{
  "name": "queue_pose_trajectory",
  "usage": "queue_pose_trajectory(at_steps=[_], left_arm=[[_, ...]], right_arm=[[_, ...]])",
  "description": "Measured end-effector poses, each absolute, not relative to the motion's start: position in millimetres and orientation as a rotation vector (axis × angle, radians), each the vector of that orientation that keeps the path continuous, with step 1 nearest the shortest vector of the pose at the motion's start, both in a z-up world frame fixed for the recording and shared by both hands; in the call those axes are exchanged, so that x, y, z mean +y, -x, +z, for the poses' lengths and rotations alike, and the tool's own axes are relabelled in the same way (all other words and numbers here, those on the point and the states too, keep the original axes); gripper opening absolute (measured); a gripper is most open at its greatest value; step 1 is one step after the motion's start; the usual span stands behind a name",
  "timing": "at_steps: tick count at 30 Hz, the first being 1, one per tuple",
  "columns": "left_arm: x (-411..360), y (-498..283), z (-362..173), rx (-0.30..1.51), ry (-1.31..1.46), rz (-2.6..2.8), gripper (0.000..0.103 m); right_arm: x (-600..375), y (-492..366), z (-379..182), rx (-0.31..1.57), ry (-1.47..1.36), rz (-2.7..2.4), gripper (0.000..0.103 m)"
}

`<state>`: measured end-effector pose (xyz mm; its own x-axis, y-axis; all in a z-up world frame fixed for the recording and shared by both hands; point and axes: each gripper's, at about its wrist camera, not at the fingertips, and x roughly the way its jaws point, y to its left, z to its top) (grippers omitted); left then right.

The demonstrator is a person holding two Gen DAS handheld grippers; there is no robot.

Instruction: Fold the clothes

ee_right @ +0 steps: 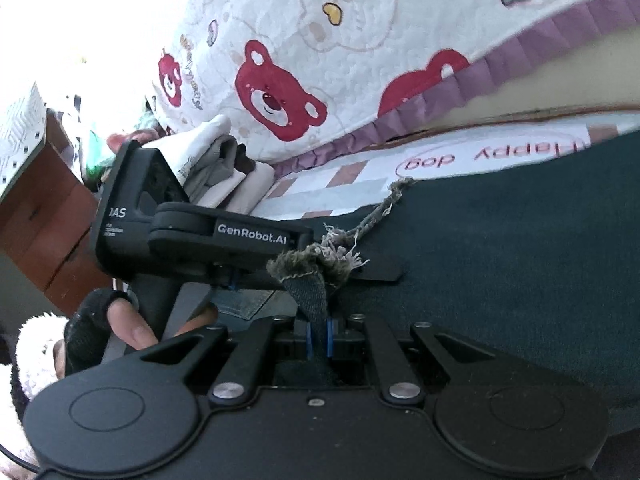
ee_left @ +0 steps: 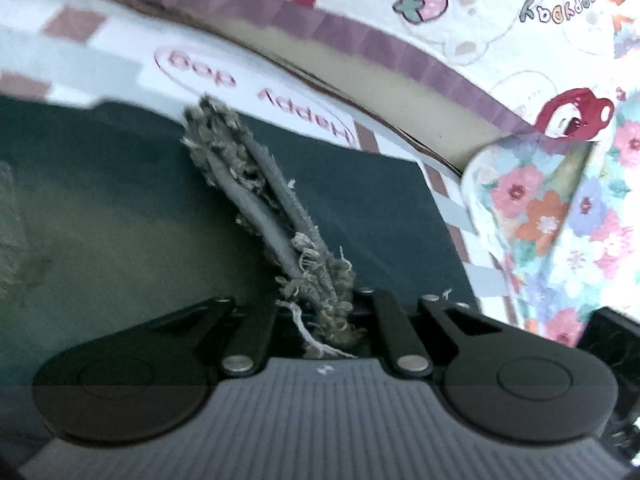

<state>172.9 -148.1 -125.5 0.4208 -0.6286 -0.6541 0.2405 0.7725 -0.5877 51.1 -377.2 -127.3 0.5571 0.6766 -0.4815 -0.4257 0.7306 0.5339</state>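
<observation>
Upside down on the checked mat (ee_right: 340, 184), ahead of the right gripper (ee_right: 319, 340), a pink oval holds the words "Happy dog" (ee_right: 492, 156). The same oval shows upside down and blurred ahead of the left gripper (ee_left: 320, 320), where its letters (ee_left: 260, 92) are only partly readable. On the black side of the left gripper, seen to the left of the right one, white lettering reads "GenRobot.AI" (ee_right: 252, 238); further left on its body stands "DAS" (ee_right: 117, 213), with small lines beneath too fine to read. The bear-print quilt (ee_left: 480, 32) carries an upside-down word that looks like "Happy" (ee_left: 560, 4).
</observation>
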Motion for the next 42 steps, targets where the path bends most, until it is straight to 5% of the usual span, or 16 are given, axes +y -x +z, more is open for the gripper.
queue_pose_trajectory(at_steps=[1, 2, 4, 24, 28, 42], left_arm=[[-147, -172, -121, 0.971, 0.390, -0.532, 0.006], [-147, -172, -117, 0.941, 0.332, -0.497, 0.006], [-148, -170, -110, 0.889, 0.214, -0.440, 0.006], [-75, -160, -63, 0.668, 0.118, -0.164, 0.006], [-76, -166, -76, 0.701, 0.095, -0.125, 0.006], [-84, -154, -55, 0.573, -0.043, -0.051, 0.006]], right_arm=[[-378, -50, -122, 0.716, -0.327, 0.660, 0.023], [-380, -48, -115, 0.700, -0.259, 0.645, 0.039], [-389, -46, -107, 0.683, -0.143, 0.570, 0.047], [-448, -20, -160, 0.830, 0.122, 0.150, 0.051], [-449, -31, -163, 0.808, -0.053, 0.206, 0.060], [-456, -36, -169, 0.755, -0.172, 0.192, 0.060]])
